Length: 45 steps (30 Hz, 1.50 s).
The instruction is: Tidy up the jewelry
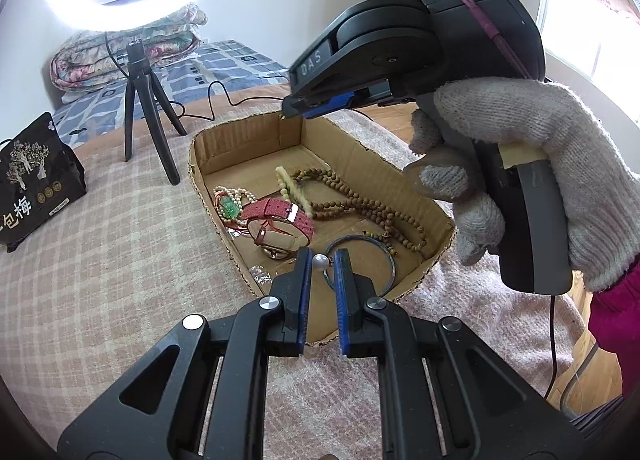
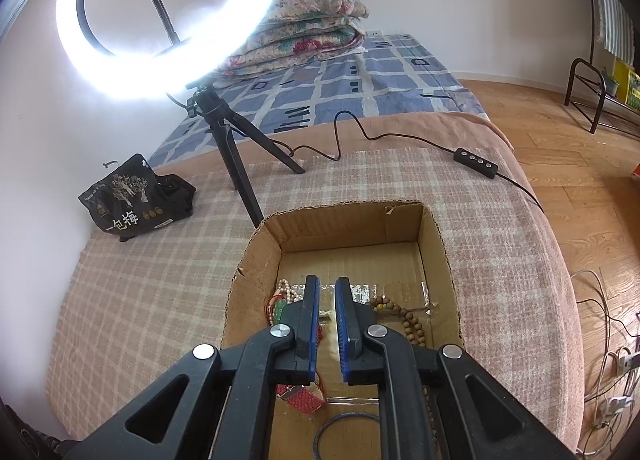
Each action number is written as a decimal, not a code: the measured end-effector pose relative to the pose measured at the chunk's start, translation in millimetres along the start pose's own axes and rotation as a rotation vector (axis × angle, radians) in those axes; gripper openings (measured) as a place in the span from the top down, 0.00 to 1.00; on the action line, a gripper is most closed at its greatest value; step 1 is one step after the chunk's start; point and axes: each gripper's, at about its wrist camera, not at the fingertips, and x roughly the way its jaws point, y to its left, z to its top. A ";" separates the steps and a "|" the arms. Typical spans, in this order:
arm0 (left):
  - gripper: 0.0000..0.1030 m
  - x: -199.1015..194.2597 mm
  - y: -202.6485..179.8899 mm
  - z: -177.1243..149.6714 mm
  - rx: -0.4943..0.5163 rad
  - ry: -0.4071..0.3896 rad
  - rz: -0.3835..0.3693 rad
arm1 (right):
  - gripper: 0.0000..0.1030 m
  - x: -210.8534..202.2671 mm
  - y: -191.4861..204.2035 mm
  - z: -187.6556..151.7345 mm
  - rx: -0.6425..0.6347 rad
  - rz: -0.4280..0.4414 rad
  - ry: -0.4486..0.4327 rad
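A shallow cardboard box [image 1: 394, 158] lies on the checked blanket and holds jewelry: a red-strap watch [image 1: 280, 220], a brown bead necklace [image 1: 360, 204], a pale bead string with a green pendant [image 1: 229, 206], an ivory comb-like piece [image 1: 290, 188] and a dark thin bangle [image 1: 362, 260]. My left gripper [image 1: 323, 262] hangs over the box's near end with its jaws narrowly apart around a pearl [image 1: 319, 260] at the bangle's opening. My right gripper [image 2: 327, 292] hovers over the box [image 2: 448, 260], jaws narrowly apart and empty; the left wrist view shows it held by a gloved hand [image 1: 520, 164].
A lit ring light on a black tripod [image 1: 140, 100] stands behind the box, its cable and switch [image 2: 476, 158] trailing right. A black snack bag [image 1: 34, 184] lies at the left. Folded quilts [image 2: 300, 32] sit on the bed behind. The blanket edge drops to wooden floor at right.
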 end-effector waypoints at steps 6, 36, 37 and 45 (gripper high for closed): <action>0.55 0.2 0.0 -0.9 -0.005 0.001 0.015 | 0.33 -4.2 2.6 -1.3 -0.013 -0.040 -0.027; 0.41 -39.0 -0.8 2.0 -0.015 -0.056 0.053 | 0.03 -50.5 32.9 -6.2 -0.098 -0.152 -0.079; 0.41 -42.3 -1.5 1.9 -0.013 -0.058 0.055 | 0.03 -56.0 33.8 -6.7 -0.096 -0.155 -0.086; 0.41 -72.5 -2.4 2.1 -0.002 -0.065 0.069 | 0.03 -94.3 36.4 -12.4 -0.069 -0.164 -0.138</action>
